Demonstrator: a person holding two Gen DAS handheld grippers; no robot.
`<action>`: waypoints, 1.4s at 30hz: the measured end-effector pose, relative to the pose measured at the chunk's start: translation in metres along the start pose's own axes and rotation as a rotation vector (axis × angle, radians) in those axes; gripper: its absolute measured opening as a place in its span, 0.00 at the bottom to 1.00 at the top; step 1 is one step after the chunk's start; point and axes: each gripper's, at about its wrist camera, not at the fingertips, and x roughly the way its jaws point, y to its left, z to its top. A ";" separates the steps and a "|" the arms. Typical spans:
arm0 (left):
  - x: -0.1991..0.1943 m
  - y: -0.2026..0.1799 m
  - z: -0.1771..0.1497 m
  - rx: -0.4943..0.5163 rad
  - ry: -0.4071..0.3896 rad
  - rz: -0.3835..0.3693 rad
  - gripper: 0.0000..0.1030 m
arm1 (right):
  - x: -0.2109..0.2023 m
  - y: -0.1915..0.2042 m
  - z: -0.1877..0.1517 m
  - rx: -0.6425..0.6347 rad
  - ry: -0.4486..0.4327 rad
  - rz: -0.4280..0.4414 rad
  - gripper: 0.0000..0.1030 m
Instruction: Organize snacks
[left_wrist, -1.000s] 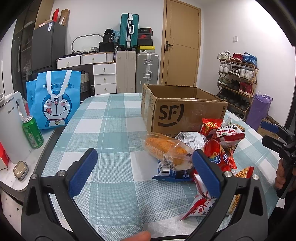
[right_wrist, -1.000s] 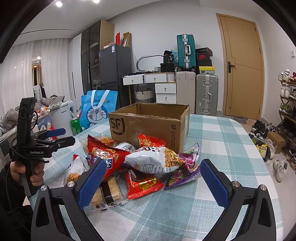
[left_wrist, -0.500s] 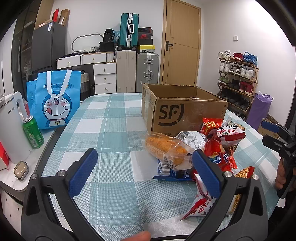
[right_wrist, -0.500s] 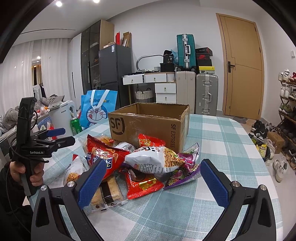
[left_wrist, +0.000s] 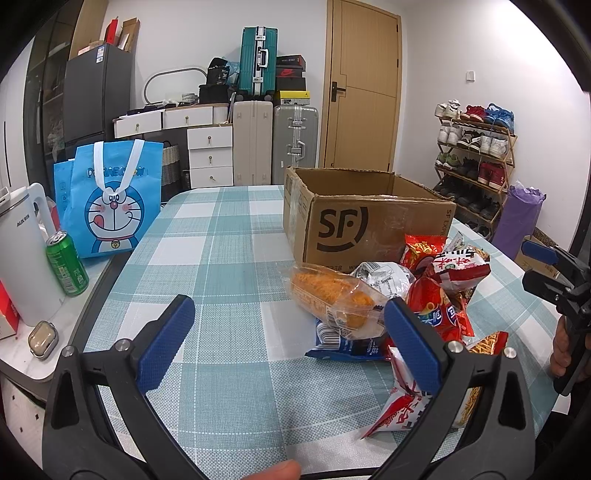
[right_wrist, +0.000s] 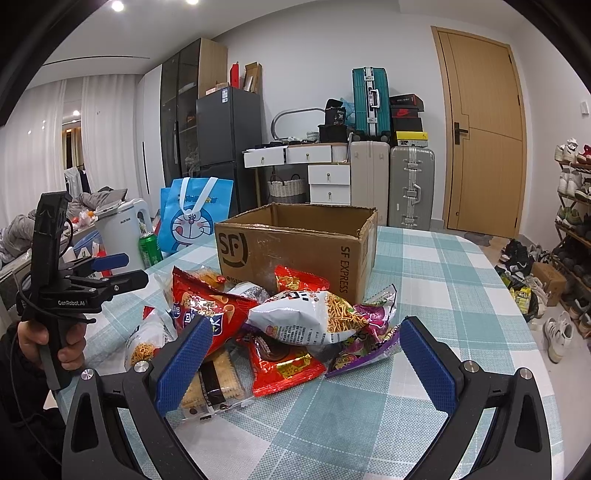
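An open cardboard SF box (left_wrist: 369, 221) stands on the checked table (left_wrist: 221, 258); it also shows in the right wrist view (right_wrist: 295, 243). A pile of snack packets lies in front of it: a clear bread pack (left_wrist: 332, 299), a red chip bag (right_wrist: 203, 306), a white noodle-snack bag (right_wrist: 306, 317), a red packet (right_wrist: 284, 365), a purple packet (right_wrist: 369, 343) and a biscuit pack (right_wrist: 214, 384). My left gripper (left_wrist: 288, 343) is open and empty, left of the pile. My right gripper (right_wrist: 303, 362) is open and empty, just short of the pile.
A blue Doraemon bag (left_wrist: 110, 206), a green can (left_wrist: 66, 264) and a white kettle (left_wrist: 22, 254) stand at the table's left side. Suitcases (left_wrist: 277, 144) and drawers line the back wall. A shoe rack (left_wrist: 476, 158) stands at the right.
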 end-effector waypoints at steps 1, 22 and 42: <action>0.000 0.000 0.000 0.000 0.000 0.000 0.99 | 0.002 0.001 -0.001 -0.001 0.003 -0.006 1.00; -0.019 -0.012 0.003 0.023 -0.022 -0.046 0.99 | 0.021 0.005 -0.003 0.023 0.104 -0.045 1.00; -0.011 -0.065 -0.017 0.161 0.123 -0.272 0.99 | 0.025 0.023 -0.018 0.027 0.210 -0.040 1.00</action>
